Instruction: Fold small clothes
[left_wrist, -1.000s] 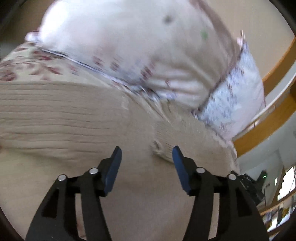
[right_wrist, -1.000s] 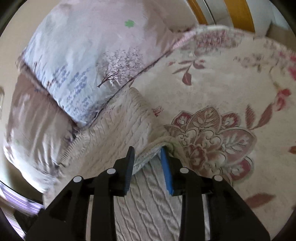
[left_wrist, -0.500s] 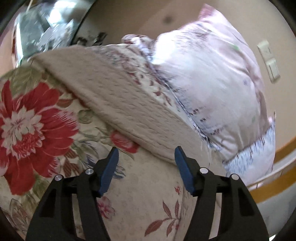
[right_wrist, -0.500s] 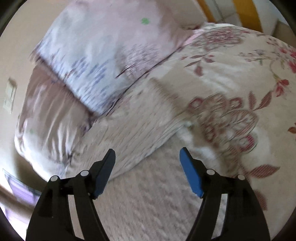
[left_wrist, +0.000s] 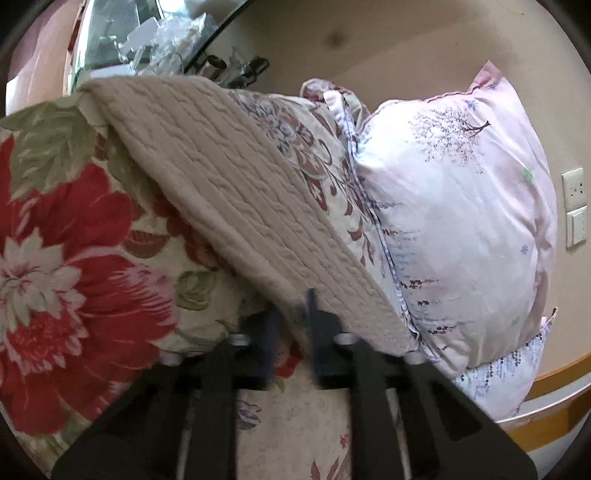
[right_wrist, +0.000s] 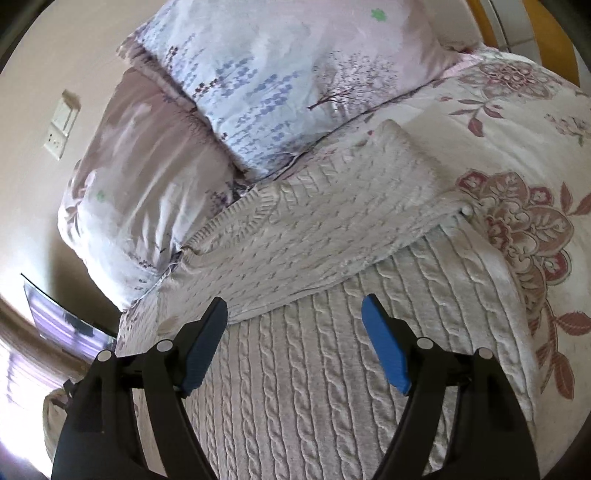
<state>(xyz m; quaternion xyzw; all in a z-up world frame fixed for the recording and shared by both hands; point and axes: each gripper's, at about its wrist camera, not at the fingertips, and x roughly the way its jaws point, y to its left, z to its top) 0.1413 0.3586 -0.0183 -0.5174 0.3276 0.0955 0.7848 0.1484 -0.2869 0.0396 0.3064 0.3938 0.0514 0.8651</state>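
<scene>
A cream cable-knit sweater (right_wrist: 332, 369) lies on the floral bedspread (right_wrist: 517, 122), with one part folded across its body (right_wrist: 314, 229). My right gripper (right_wrist: 295, 306) hovers just above the sweater's body. Its jaws are opening wide and nothing is pressed between the blue pads (right_wrist: 384, 347). In the left wrist view the sweater (left_wrist: 221, 184) runs as a long knit band away from me. My left gripper (left_wrist: 291, 314) is blurred and shut on the near edge of that band, with the knit pinched between its fingers.
Two pale pink and lilac pillows (right_wrist: 280, 74) (left_wrist: 461, 221) lean against the wall behind the sweater. A wall switch (left_wrist: 574, 206) and the wooden bed frame (left_wrist: 554, 376) sit at the right. A cluttered glass surface (left_wrist: 147, 33) shows beyond the bed's far edge.
My left gripper swung from above the sweater to its edge and closed on the knit. My right gripper let go of the folded edge, opened wide and drew back a little.
</scene>
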